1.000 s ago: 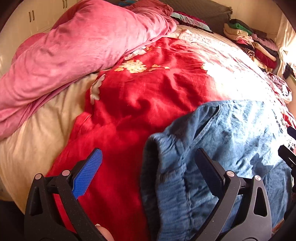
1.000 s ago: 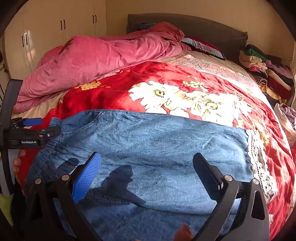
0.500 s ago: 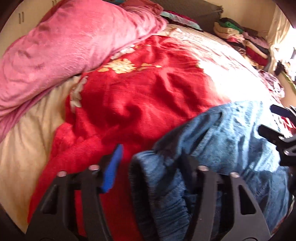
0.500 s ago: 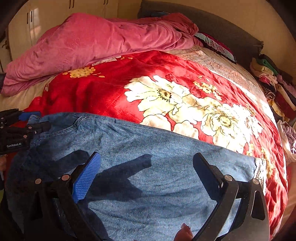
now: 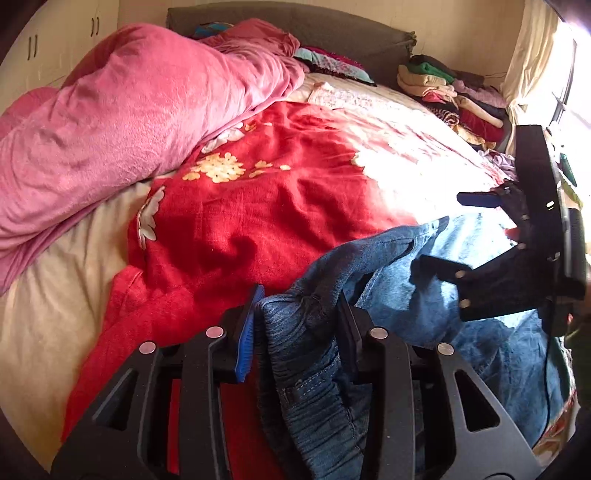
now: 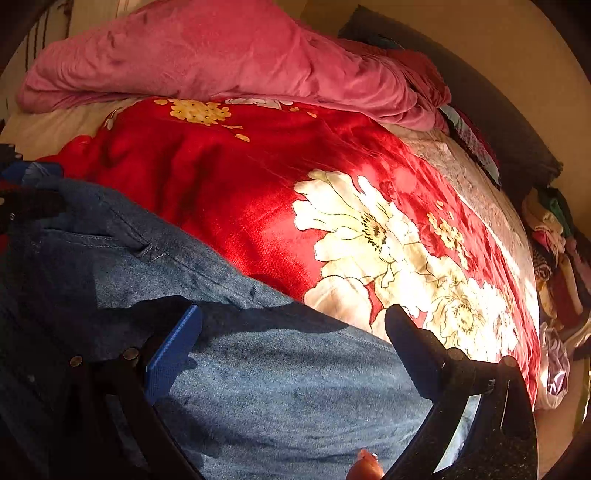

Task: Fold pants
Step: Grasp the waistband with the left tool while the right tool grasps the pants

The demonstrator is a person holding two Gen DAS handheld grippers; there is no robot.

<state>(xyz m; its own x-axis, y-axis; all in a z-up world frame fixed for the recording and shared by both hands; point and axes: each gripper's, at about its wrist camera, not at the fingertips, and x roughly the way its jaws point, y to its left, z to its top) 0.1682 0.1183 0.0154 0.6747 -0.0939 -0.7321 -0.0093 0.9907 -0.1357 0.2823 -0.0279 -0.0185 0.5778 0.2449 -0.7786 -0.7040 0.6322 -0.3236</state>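
Blue denim pants (image 5: 480, 362) lie across a red flowered blanket (image 5: 266, 206). My left gripper (image 5: 297, 328) is closing on the elastic waistband corner (image 5: 295, 325); the bunched denim fills the gap, both pads touch it, and it stands raised off the blanket. My right gripper (image 6: 291, 343) hangs open over the middle of the pants (image 6: 280, 387), tilted, nothing between its fingers. In the left wrist view the right gripper (image 5: 458, 232) shows at the right edge, over the pants. The left gripper (image 6: 22, 195) is at the far left of the right wrist view, mostly in shadow.
A bunched pink duvet (image 5: 140, 110) fills the bed's left and back. Stacked folded clothes (image 5: 458, 96) sit at the far right by the dark headboard (image 5: 295, 22). Beige sheet (image 5: 51, 302) shows at the left edge. A fingertip (image 6: 364, 467) shows at the bottom.
The left jaws have closed from wide open around the waistband corner, which is now bunched and lifted. The right gripper has rolled and slid across the pants toward the left one.
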